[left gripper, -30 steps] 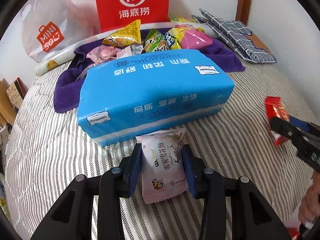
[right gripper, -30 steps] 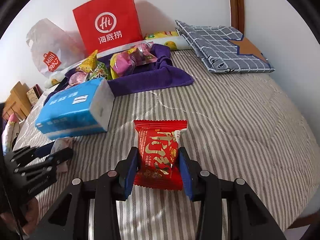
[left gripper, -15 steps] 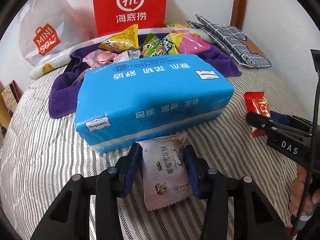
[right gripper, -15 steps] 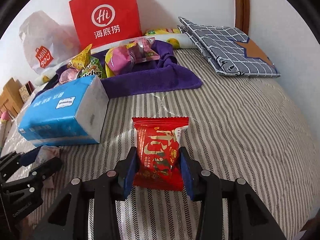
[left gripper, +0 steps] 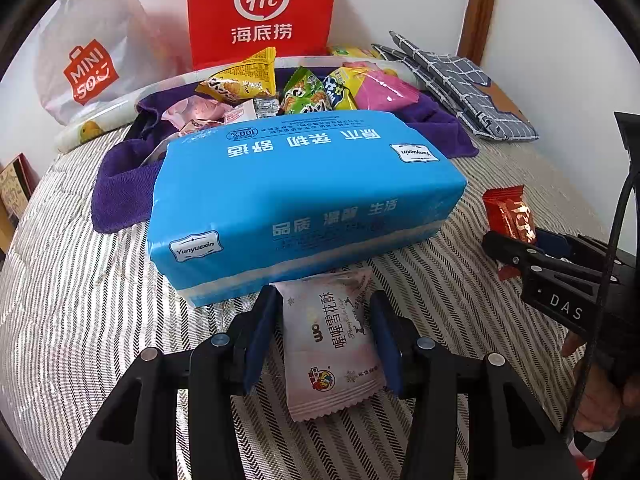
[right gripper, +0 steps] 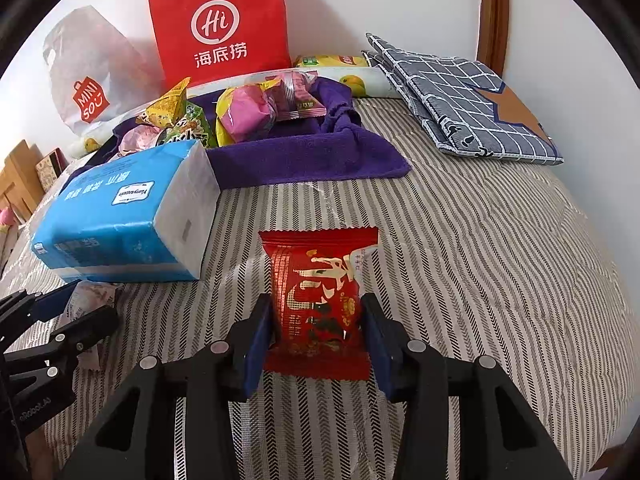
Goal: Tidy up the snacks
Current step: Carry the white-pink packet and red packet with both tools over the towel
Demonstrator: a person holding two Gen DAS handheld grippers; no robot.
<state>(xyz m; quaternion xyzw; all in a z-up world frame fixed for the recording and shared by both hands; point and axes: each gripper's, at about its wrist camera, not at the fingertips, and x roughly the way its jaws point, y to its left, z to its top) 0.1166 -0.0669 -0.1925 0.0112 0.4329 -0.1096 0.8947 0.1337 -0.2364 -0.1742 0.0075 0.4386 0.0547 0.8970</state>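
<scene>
Striped bedspread (left gripper: 80, 300) against a white wall, a red paper bag (left gripper: 262, 8) and a white shopping bag (left gripper: 86, 44) standing at the back.

Left wrist view: the left gripper (left gripper: 322, 334) is closed on a pink snack packet (left gripper: 330, 344), both pads on its sides. The packet's far end touches the blue tissue pack (left gripper: 300, 196), which now fills more of the frame than a second ago — the hand has advanced. Behind it, loose snacks (left gripper: 296, 88) lie on a purple towel (left gripper: 120, 192).

Right wrist view: the right gripper (right gripper: 318, 330) clamps a red snack packet (right gripper: 320, 296) just above the bedspread, nearer the towel than before. A folded checked cloth (right gripper: 460, 96) lies right.

Judgement: both packets are in transit toward the pile — placement not yet done.
</scene>
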